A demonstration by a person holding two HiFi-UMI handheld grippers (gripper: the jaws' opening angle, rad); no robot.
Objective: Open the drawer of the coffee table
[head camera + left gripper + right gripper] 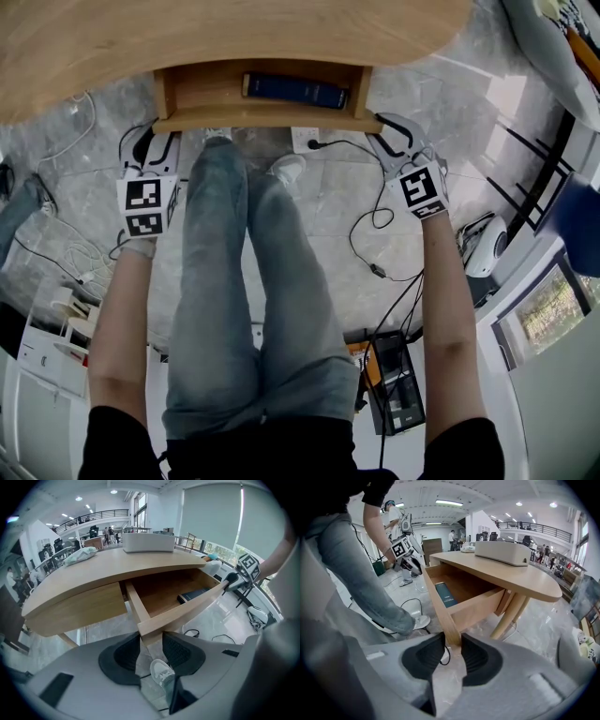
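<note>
The wooden coffee table point(187, 37) has its drawer point(267, 122) pulled out, with a dark blue book point(295, 91) lying inside. My left gripper point(157, 139) is at the left end of the drawer's front board, and in the left gripper view the left gripper point(151, 648) is shut on that board's corner point(150, 629). My right gripper point(386, 129) holds the right end. In the right gripper view the right gripper point(453, 651) has its pads pressed on the board's end point(449, 630). The book point(445, 595) shows there too.
The person's jeans-clad legs point(253, 281) stand between the two arms, feet just under the drawer. Cables point(375, 234) and a power strip point(305, 139) lie on the marble floor. A white box point(147, 542) sits on the tabletop. Table legs point(511, 616) slant down at the right.
</note>
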